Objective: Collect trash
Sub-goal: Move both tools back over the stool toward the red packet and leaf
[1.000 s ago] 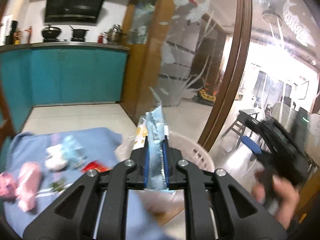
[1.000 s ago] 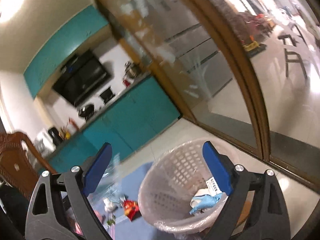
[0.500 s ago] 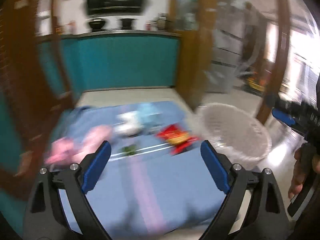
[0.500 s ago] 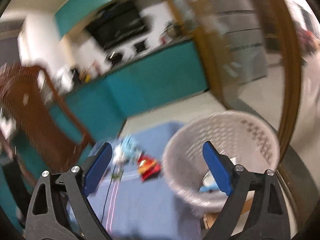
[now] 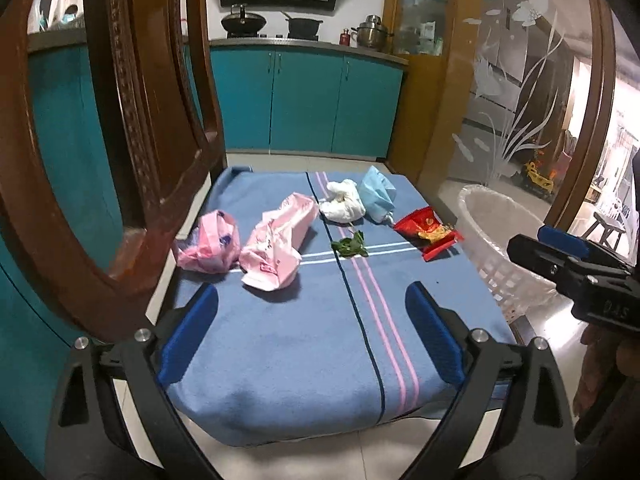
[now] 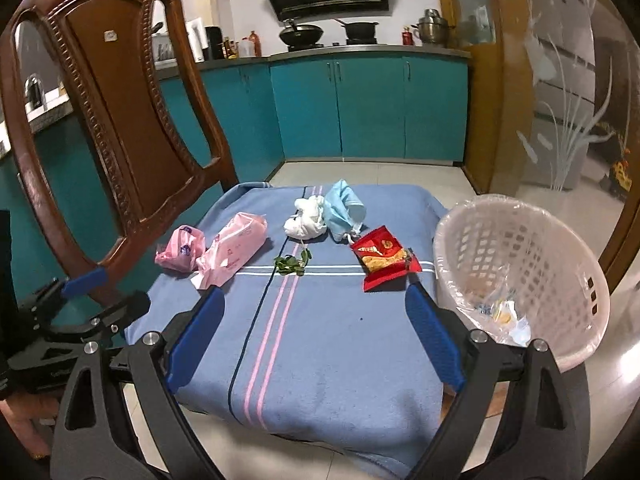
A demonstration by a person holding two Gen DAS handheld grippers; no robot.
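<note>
Trash lies along the far half of a blue striped blanket [image 6: 320, 340]: a small pink bag [image 6: 182, 248], a long pink pack [image 6: 236, 246], a white wad [image 6: 306, 222], a light blue crumpled bag [image 6: 344, 208], green leaves [image 6: 292, 262] and a red snack wrapper [image 6: 384, 258]. The same pieces show in the left wrist view, with the red wrapper [image 5: 428, 232] nearest the basket [image 5: 492, 248]. My left gripper [image 5: 312, 292] and right gripper [image 6: 315, 294] both hover over the blanket's near half, open and empty. The white lined basket [image 6: 500, 248] at the right holds a few scraps [image 6: 500, 314].
A carved wooden chair back [image 6: 120, 120] stands close at the blanket's left side. Teal kitchen cabinets [image 6: 372, 112] close off the far end. An etched glass door [image 5: 520, 100] runs along the right behind the basket. A hand [image 5: 600, 364] holds the right tool at the left view's edge.
The left gripper opened and let go of a light blue wrapper by the basket. Both grippers then swung left, away from the basket, and now face the blanket.
</note>
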